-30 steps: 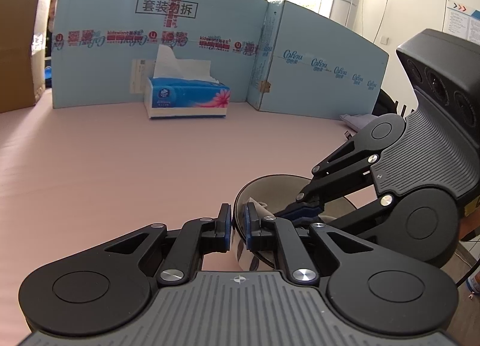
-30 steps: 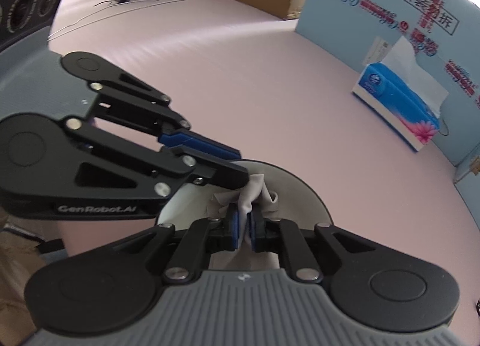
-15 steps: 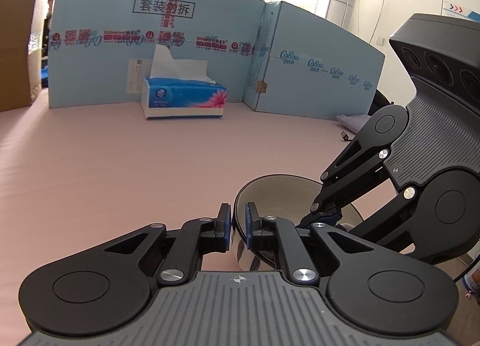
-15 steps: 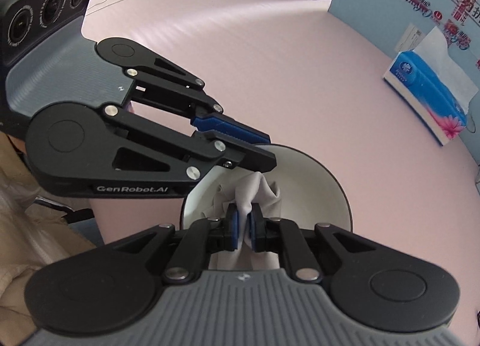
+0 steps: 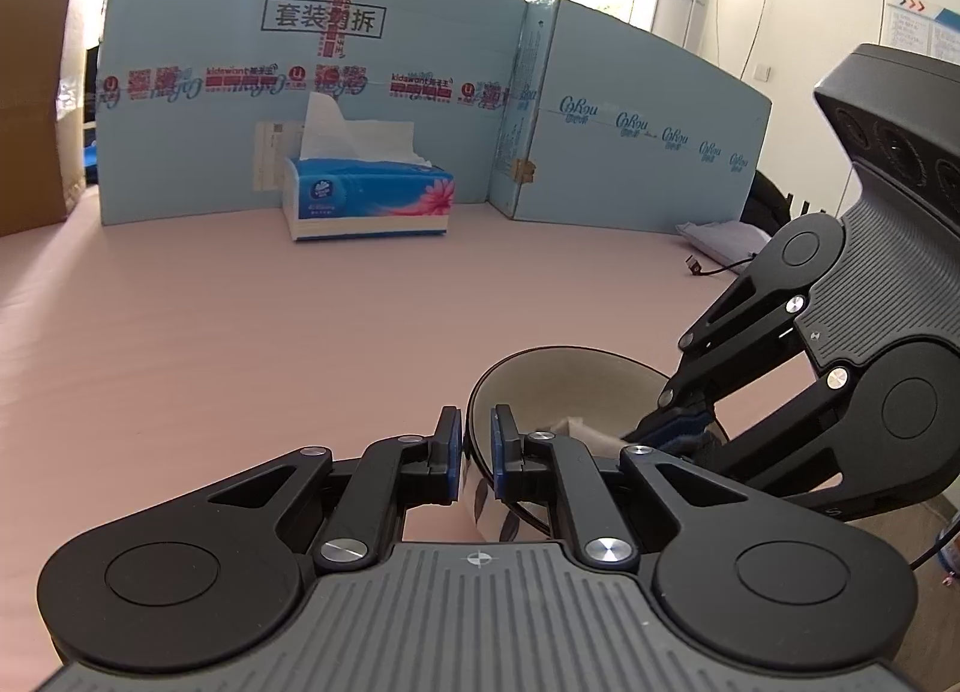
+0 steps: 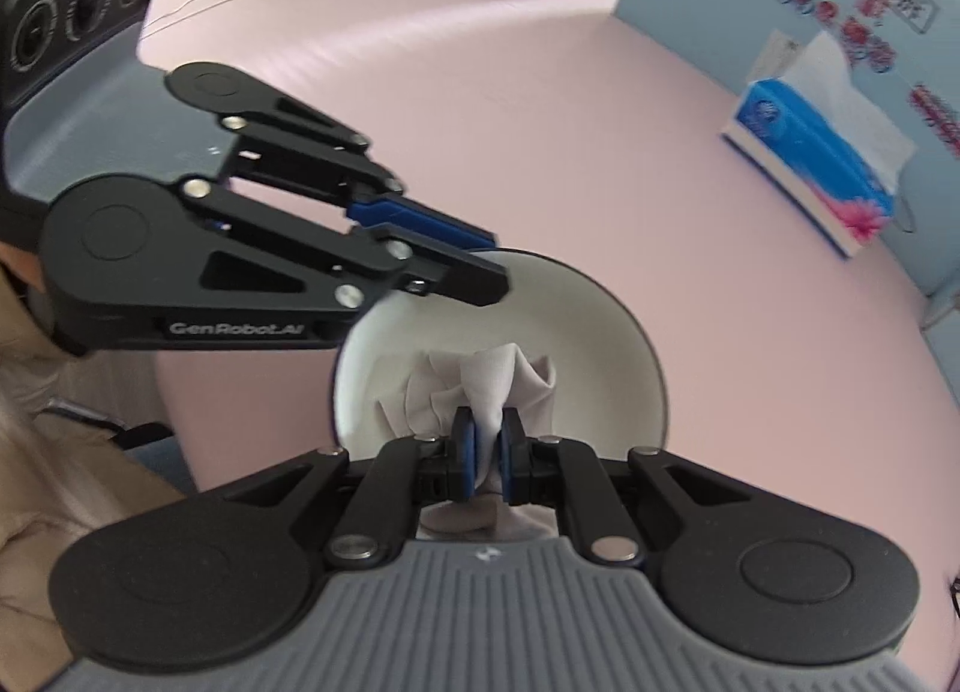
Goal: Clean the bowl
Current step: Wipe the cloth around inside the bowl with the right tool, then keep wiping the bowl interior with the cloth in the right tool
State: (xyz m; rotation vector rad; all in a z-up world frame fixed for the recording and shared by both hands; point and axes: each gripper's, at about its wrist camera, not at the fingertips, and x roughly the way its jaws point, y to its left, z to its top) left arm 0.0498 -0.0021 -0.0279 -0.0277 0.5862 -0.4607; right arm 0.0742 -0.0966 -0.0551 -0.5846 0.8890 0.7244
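A dark-rimmed bowl (image 5: 570, 380) with a pale inside stands on the pink table near its front edge. My left gripper (image 5: 477, 440) is shut on the bowl's near rim, one pad inside and one outside. In the right wrist view the same bowl (image 6: 600, 332) lies below my right gripper (image 6: 486, 440), which is shut on a crumpled white tissue (image 6: 480, 380) pressed against the bowl's inner wall. The left gripper (image 6: 480, 266) shows there clamped on the bowl's far-left rim. The right gripper (image 5: 684, 428) reaches down into the bowl from the right in the left wrist view.
A blue tissue box (image 5: 369, 200) with a sheet sticking up stands at the back of the table before a light-blue cardboard screen (image 5: 300, 92). A brown carton (image 5: 36, 104) is at far left. A person's beige sleeve (image 6: 72, 452) is at the table's near edge.
My right gripper has shifted with the tissue across the inside of the bowl, toward its near side. The left gripper has kept still on the rim.
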